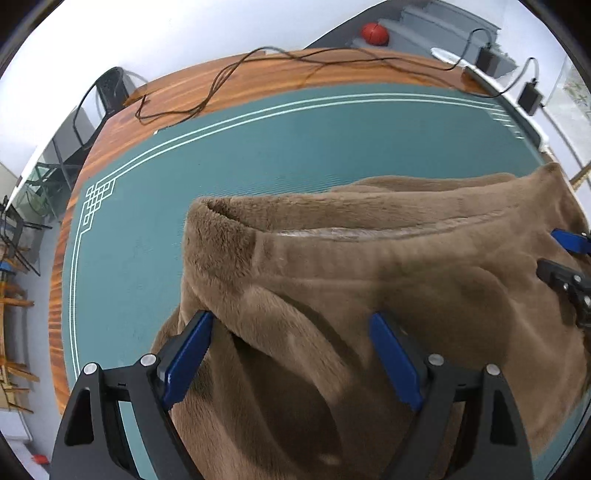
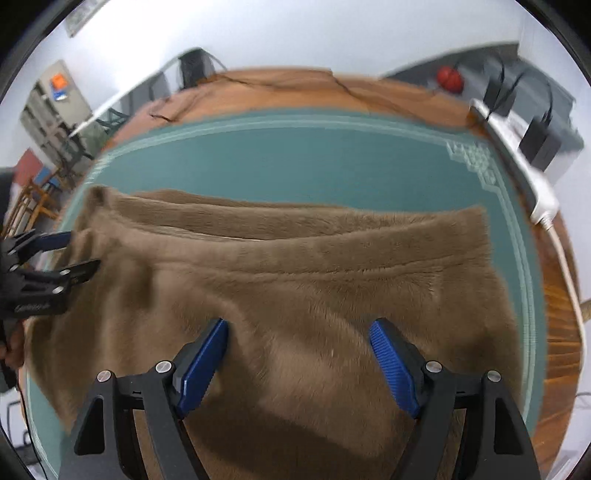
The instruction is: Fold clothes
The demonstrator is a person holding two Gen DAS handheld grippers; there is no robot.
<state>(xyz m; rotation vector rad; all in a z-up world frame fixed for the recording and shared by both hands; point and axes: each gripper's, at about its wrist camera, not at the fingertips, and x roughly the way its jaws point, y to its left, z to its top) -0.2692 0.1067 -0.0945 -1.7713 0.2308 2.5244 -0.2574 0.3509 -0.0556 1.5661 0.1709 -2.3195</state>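
A brown fleece garment (image 1: 369, 266) (image 2: 295, 266) lies on the teal mat (image 1: 258, 155) (image 2: 295, 158), its ribbed waistband turned towards the far side. My left gripper (image 1: 291, 317) hovers over the garment's left part, open, with plush fabric under its wide-set blue pads. My right gripper (image 2: 299, 325) is open too, over the garment's middle right. Each shows in the other's view: the right gripper (image 1: 565, 258) at the cloth's right edge, the left gripper (image 2: 83, 251) at its left edge. Neither pair of pads presses on the cloth.
The mat covers a wooden table (image 1: 258, 77). A thin dark cable (image 1: 221, 74) trails along the far edge. A white power strip (image 2: 543, 199) with black adapters (image 2: 539, 144) lies at the right edge. A red ball (image 1: 374, 33) and chairs (image 1: 14, 258) stand beyond the table.
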